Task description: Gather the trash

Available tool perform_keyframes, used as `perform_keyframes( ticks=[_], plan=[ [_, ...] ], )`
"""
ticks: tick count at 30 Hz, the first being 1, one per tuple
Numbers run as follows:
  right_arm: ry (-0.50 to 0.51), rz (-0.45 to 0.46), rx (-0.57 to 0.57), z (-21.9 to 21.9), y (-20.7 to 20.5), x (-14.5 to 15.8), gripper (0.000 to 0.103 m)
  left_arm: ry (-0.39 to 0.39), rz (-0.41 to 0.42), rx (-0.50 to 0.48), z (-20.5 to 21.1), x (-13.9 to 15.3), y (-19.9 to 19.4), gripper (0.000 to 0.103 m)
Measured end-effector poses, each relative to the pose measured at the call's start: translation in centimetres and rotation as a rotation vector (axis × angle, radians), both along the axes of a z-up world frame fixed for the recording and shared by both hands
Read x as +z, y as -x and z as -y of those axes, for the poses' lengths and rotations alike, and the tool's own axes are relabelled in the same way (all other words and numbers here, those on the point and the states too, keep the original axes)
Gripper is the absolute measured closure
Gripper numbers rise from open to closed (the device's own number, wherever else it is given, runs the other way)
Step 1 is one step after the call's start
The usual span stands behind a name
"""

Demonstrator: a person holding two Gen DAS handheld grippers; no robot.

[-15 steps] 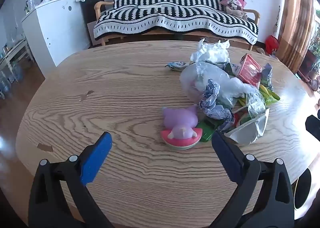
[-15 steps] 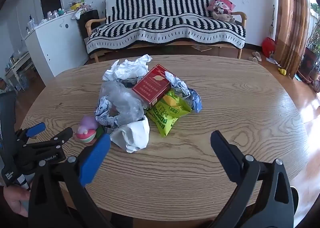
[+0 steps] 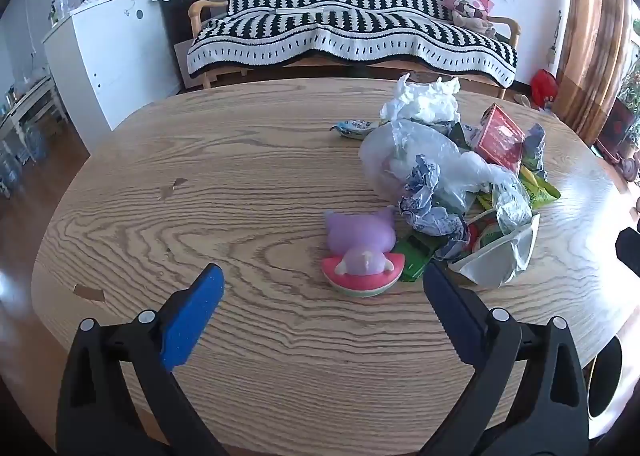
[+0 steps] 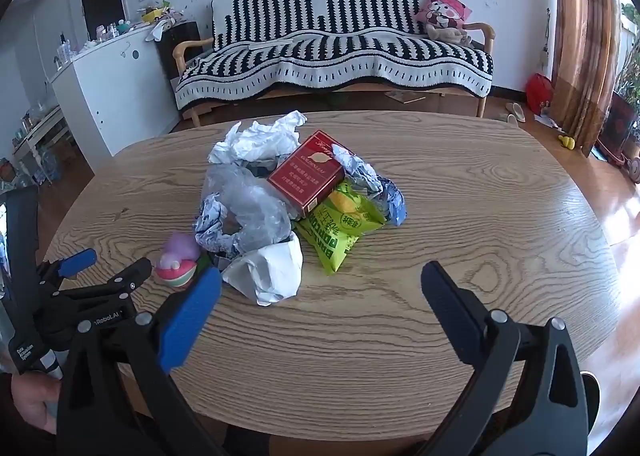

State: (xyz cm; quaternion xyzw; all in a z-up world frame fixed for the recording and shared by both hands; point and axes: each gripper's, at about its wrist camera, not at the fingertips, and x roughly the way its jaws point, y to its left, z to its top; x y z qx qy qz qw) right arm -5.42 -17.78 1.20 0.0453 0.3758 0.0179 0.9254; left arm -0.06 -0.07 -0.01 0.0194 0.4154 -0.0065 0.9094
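Note:
A trash pile lies on the oval wooden table [image 4: 480, 216]: crumpled white paper [image 4: 260, 140], a clear plastic bag [image 4: 248, 204], a red box [image 4: 306, 176], a green snack bag [image 4: 340, 232] and a crumpled white bag [image 4: 268, 272]. A purple toy on a watermelon slice [image 3: 360, 248] sits at the pile's near left edge. My left gripper [image 3: 322, 271] hovers open just short of the toy, holding nothing. My right gripper [image 4: 320, 272] is open and empty in front of the white bag and the snack bag's tip. The left gripper [image 4: 110, 264] also shows at the left.
A striped-blanket sofa [image 3: 352, 36] stands behind the table and a white cabinet [image 3: 108, 56] at the back left. A white round container with a dark opening [image 3: 604, 380] sits below the table's near right edge. A hand [image 4: 28, 396] holds the left gripper's handle.

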Motion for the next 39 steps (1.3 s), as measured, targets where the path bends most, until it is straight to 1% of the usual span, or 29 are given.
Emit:
perform_keyframes(
  ticks=[3, 20, 25, 39],
  plan=[
    [-0.001, 0.001, 0.001, 0.0, 0.0, 0.0, 0.006, 0.001, 0.000, -0.002, -0.2, -0.5, 0.2, 0.006],
    [-0.002, 0.000, 0.004, -0.2, 0.1, 0.1, 0.006, 0.001, -0.005, -0.002, -0.2, -0.5, 0.1, 0.006],
    [-0.002, 0.000, 0.003, -0.2, 0.1, 0.1, 0.006, 0.000, -0.005, -0.002, -0.3, -1.0, 0.1, 0.006],
    [-0.002, 0.002, 0.005, -0.4, 0.1, 0.1, 0.006, 0.001, -0.008, -0.002, -0.2, -1.0, 0.2, 0.006]
  ],
)
